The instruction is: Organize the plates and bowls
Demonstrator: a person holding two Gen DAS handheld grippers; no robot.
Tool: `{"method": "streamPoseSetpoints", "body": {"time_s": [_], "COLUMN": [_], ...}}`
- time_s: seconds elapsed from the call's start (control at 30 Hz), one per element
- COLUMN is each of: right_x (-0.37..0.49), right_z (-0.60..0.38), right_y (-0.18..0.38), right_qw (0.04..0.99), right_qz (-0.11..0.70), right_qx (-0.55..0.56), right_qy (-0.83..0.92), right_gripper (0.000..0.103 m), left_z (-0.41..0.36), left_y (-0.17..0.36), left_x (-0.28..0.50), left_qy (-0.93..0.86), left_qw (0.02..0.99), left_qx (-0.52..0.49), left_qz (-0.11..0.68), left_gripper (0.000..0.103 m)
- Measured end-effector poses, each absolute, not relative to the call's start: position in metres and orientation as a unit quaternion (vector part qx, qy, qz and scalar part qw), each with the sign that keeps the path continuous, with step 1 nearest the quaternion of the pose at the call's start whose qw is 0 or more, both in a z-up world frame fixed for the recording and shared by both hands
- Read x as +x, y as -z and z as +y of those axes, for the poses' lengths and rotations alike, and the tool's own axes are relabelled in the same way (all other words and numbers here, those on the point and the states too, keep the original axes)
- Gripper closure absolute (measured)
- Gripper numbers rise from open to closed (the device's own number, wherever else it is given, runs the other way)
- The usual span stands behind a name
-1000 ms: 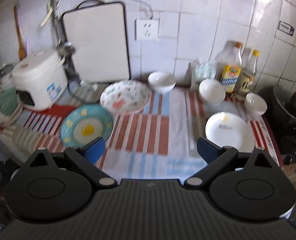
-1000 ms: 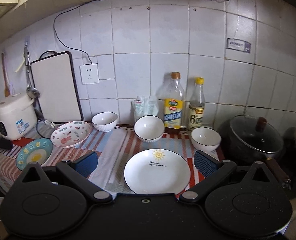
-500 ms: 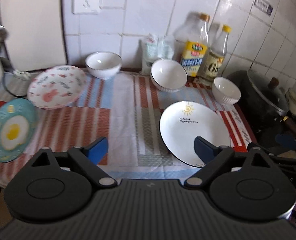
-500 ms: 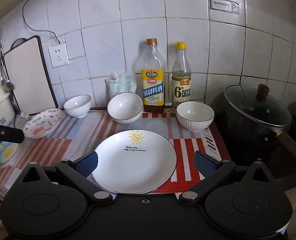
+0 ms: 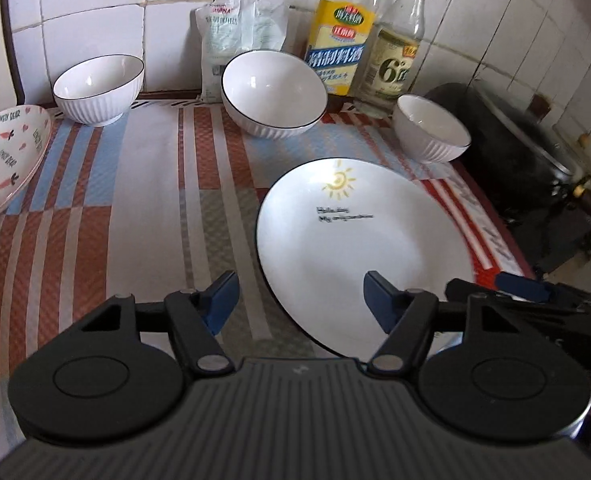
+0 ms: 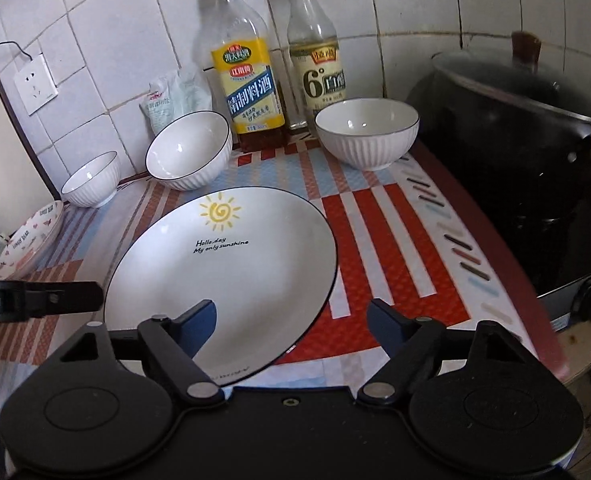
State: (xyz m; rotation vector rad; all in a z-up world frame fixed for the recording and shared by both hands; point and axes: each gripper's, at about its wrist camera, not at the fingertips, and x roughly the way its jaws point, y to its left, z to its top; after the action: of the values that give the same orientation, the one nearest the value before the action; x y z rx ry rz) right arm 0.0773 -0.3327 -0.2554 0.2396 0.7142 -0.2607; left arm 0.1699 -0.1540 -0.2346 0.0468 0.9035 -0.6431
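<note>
Trouble could start on my left: the left gripper (image 5: pixel 297 300), jaws spread and just been narrowing, straddles the near rim of the sun plate (image 5: pixel 369 240) on the striped mat (image 5: pixel 143 208). The right gripper (image 6: pixel 291 320), likewise spread and narrowing, straddles the opposite near rim, so I judge uneven bites could tip or skid the plate toward the bowls.

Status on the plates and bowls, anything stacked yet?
Done: nothing stacked. The three bowls stand apart, and the sun plate and carrot plate lie separately on the mat.

In hand: nothing held. The left gripper and right gripper, jaws just narrowing but open, straddle the sun plate's opposite rims.

Left: all the stacking.
</note>
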Motion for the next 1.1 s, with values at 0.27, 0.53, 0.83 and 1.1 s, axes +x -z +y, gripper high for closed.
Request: {"method": "streamPoseSetpoints", "body": {"time_s": [0.27, 0.53, 0.83, 1.1], "right_x": [0.096, 0.105, 0.105, 0.103], "right_z": [-0.333, -0.336, -0.338, -0.319], "right_y": [0.271, 0.283, 0.276, 0.265], "right_qw": [0.907, 0.902, 0.903, 0.920], "right_qz": [0.371, 0.361, 0.376, 0.359], "right_qx": [0.137, 0.167, 0.136, 0.107], "right_qy": [0.144, 0.169, 0.155, 0.119], "right_gripper": [0.032, 0.060, 0.071, 0.071], "left_z": [-0.152, -0.164, -0.175, -0.162], "left_y": [0.262, 0.272, 0.266, 0.248], "left_x": [0.203, 0.203, 0.186, 0.179], "left_qy": [0.321, 0.304, 0.292, 0.270], "left_qw": [0.808, 0.816, 0.849, 0.869], "left_qx": [-0.020, -0.007, 0.053, 0.077], "left_qz": [0.493, 0.492, 0.437, 0.407], "left_gripper": [0.069, 0.073, 0.080, 0.080]}}
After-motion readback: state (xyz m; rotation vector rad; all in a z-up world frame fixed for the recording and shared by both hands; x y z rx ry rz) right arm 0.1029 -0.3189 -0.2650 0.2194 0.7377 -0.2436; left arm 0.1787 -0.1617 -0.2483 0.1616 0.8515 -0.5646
